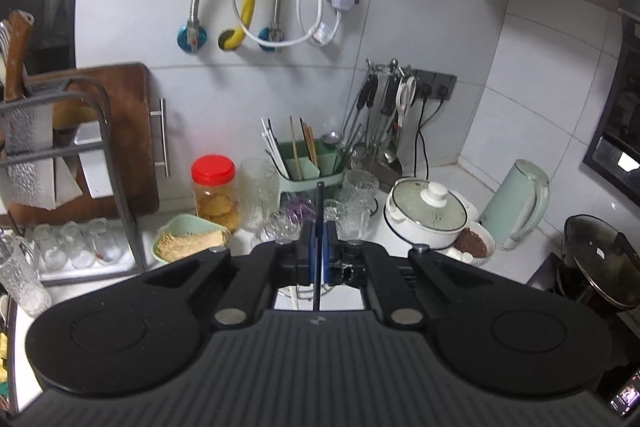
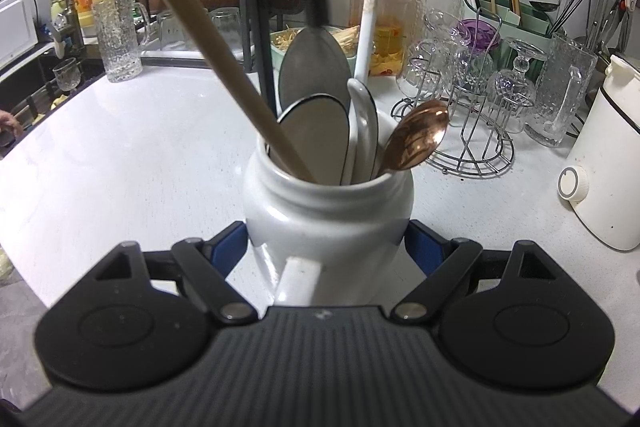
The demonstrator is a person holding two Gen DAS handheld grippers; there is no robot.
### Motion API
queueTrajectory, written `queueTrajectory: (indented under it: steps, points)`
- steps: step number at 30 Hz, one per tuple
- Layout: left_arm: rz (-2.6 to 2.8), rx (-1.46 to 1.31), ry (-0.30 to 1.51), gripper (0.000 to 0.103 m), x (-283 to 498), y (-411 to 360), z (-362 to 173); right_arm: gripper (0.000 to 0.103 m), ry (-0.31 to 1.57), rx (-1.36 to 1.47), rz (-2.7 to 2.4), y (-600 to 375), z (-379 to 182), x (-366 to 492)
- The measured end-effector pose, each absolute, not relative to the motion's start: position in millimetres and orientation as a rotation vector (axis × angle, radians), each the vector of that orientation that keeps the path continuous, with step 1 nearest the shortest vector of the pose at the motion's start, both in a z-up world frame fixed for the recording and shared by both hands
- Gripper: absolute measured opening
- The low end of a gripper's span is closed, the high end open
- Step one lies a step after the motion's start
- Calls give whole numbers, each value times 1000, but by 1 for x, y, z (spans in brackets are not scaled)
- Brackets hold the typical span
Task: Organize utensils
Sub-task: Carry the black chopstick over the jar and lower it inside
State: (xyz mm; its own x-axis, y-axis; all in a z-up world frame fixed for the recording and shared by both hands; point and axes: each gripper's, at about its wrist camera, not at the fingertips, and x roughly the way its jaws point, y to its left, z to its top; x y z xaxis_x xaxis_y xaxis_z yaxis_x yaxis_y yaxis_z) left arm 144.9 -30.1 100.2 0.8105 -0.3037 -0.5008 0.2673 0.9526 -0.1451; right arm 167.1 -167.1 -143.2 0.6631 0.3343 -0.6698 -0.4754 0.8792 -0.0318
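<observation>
Two tools: left tool has its blue pads pinched together on a thin dark handle; right tool is clamped around the belly of the white jar.
Where the stuff is: jar sits on the table, right in front of the right tool, utensils sticking out the top.
Step in hand (my guess): pulling the upper grey spoon out of the jar by its black handle. It's blurry up there, so I can't swear it's the same handle the left tool has.
How to do it well: lift straight up along the handle, keep the jar pinned so it doesn't tip, and watch the wooden handle leaning across the mouth. It could snag or get dragged along.
Grip note: that handle is skinny, so it could swivel between the pads. Go slow.
Likely drop-off: maybe the green caddy at the back wall. Just a guess.
Count, jar: five utensils.
Count, grey spoons: two, the upper one and the lower grey spoon.
Count, white spoon: one.
Count, copper spoon: one.
Count, wooden handle: one.
Count, caddy: several chopsticks, too small to count.
</observation>
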Motion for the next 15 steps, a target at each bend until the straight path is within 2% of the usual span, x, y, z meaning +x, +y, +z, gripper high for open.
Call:
queueTrajectory:
  steps: [15]
  points:
    - [-341, -42, 669, 4, 180, -37, 50, 88, 717, -213, 454, -165, -143, 169]
